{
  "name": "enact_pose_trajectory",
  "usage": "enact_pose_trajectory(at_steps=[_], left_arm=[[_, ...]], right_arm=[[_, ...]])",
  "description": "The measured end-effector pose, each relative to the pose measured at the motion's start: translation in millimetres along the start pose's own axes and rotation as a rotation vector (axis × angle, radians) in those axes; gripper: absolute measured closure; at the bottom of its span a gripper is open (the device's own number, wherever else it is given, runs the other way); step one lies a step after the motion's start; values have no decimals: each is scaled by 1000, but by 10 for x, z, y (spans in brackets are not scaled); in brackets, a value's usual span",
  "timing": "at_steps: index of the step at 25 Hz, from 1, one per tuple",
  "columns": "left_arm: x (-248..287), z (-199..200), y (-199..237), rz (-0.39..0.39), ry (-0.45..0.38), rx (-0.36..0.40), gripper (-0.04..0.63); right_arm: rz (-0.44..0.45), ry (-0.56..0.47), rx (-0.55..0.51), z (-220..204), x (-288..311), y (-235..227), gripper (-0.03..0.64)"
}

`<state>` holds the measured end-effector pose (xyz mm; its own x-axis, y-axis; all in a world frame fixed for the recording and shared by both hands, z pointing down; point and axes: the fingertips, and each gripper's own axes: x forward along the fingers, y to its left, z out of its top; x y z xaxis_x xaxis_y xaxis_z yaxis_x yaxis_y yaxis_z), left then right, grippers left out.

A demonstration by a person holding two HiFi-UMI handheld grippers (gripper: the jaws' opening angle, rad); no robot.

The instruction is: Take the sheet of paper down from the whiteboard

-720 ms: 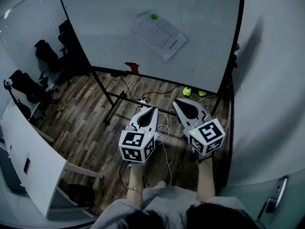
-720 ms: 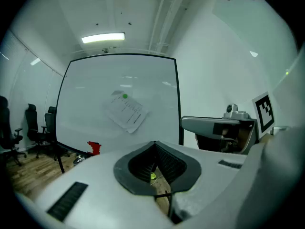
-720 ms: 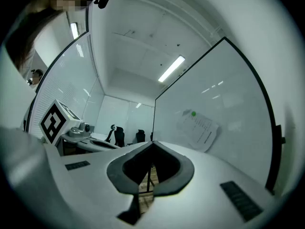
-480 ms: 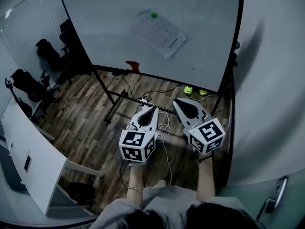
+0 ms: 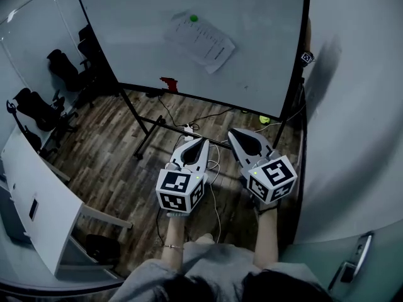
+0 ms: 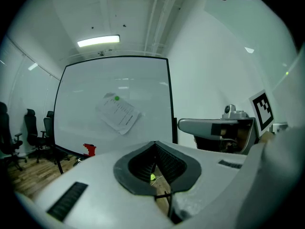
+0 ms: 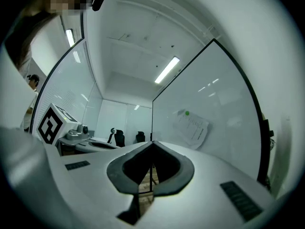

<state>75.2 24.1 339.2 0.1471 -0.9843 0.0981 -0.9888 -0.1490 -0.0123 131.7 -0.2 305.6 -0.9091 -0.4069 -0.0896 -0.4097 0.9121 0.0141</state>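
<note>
Whiteboard (image 5: 126,36) is drifting slightly left in head view; left tongs (image 5: 201,145) and right tongs (image 5: 235,134) are staying pressed together, empty. Sheet of paper (image 5: 200,39) is hanging tilted near its top edge under green magnet (image 5: 193,18).

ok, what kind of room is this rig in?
Probably an office or meeting room: a freestanding whiteboard with a sheet of paper held by a green magnet, black office chairs at the left, and a wood-look floor.

Head camera looks steeply down from above; both gripper views face level, well back from the whiteboard (image 5: 264,36), shared by all three.
</note>
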Motion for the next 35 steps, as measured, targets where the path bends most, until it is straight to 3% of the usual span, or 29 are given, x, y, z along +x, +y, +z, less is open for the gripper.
enact_pose_trajectory(at_steps=[3, 13, 25, 35], left_arm=[[-25, 0, -66, 25, 11, 34, 591], [-30, -107, 65, 79, 2, -1, 591], [408, 30, 1176, 93, -43, -42, 591], [892, -75, 1950, 21, -14, -53, 591]], right_arm=[[-11, 3, 16, -31, -135, -40, 617], [-25, 26, 39, -168, -74, -177, 616], [-42, 32, 27, -256, 962, -471, 617], [-82, 40, 62, -416, 1911, -591, 617]])
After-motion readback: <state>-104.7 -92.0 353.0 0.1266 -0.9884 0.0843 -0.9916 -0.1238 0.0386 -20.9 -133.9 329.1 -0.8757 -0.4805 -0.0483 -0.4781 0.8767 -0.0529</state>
